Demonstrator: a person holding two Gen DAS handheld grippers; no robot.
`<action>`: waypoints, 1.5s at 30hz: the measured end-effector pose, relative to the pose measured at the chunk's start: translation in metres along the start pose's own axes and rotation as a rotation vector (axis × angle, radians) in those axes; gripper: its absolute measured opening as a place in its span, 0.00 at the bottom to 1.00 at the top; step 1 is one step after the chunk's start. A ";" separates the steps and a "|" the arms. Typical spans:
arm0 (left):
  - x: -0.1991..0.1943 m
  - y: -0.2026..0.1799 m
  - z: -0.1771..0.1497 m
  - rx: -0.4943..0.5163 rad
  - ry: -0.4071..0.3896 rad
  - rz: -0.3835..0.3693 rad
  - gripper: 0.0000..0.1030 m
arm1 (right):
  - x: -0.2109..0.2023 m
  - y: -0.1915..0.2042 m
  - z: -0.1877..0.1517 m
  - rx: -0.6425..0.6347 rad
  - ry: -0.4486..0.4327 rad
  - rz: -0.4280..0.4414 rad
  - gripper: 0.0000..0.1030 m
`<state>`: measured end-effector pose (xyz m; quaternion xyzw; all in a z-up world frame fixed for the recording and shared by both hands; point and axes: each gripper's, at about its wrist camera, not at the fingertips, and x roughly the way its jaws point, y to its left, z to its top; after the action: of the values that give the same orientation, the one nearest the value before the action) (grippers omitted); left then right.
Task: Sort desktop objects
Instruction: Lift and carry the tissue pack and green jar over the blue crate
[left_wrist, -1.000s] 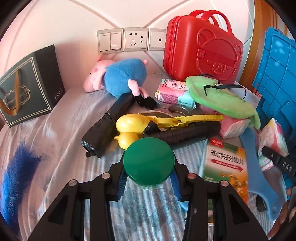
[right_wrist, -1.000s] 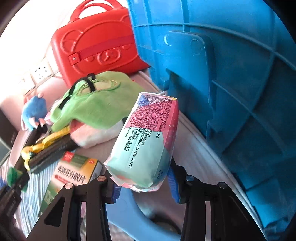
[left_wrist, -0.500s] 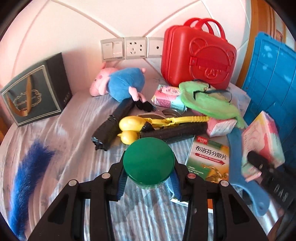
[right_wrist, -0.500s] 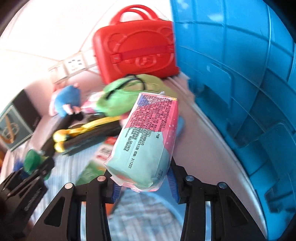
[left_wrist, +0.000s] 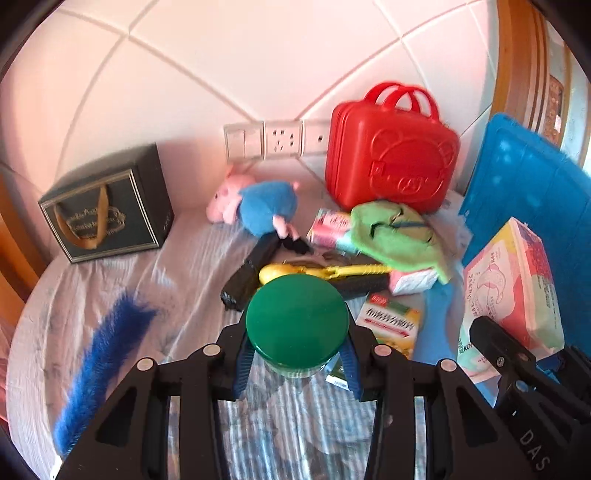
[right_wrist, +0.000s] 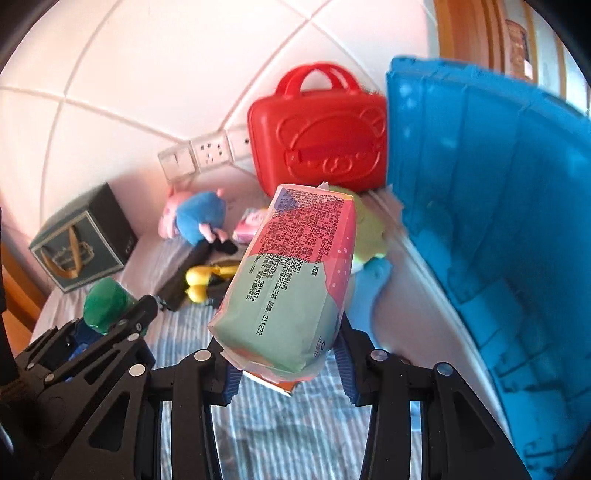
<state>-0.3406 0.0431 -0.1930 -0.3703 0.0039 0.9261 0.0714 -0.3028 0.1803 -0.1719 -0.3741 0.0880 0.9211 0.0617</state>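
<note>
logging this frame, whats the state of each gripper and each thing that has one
left gripper: shut on jar
jar: held, lid on
right gripper: shut on tissue pack
tissue pack: held, sealed
red case: closed, upright
gift bag: standing
plush pig: lying down

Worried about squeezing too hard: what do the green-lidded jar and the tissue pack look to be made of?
The jar looks like clear glass or hard plastic under a smooth green plastic lid; which one, I cannot tell. The tissue pack is thin, glossy printed plastic film, creased and soft-looking.
</note>
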 end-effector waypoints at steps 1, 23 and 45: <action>-0.007 -0.003 0.004 0.005 -0.008 -0.001 0.39 | -0.008 -0.002 0.003 0.003 -0.008 -0.002 0.40; -0.160 -0.163 0.065 0.186 -0.148 -0.246 0.39 | -0.201 -0.112 0.046 0.128 -0.213 -0.232 0.41; -0.246 -0.340 0.049 0.337 -0.182 -0.395 0.39 | -0.312 -0.290 0.034 0.287 -0.271 -0.440 0.41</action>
<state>-0.1522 0.3505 0.0265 -0.2622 0.0792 0.9100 0.3112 -0.0515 0.4560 0.0368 -0.2453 0.1252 0.9054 0.3232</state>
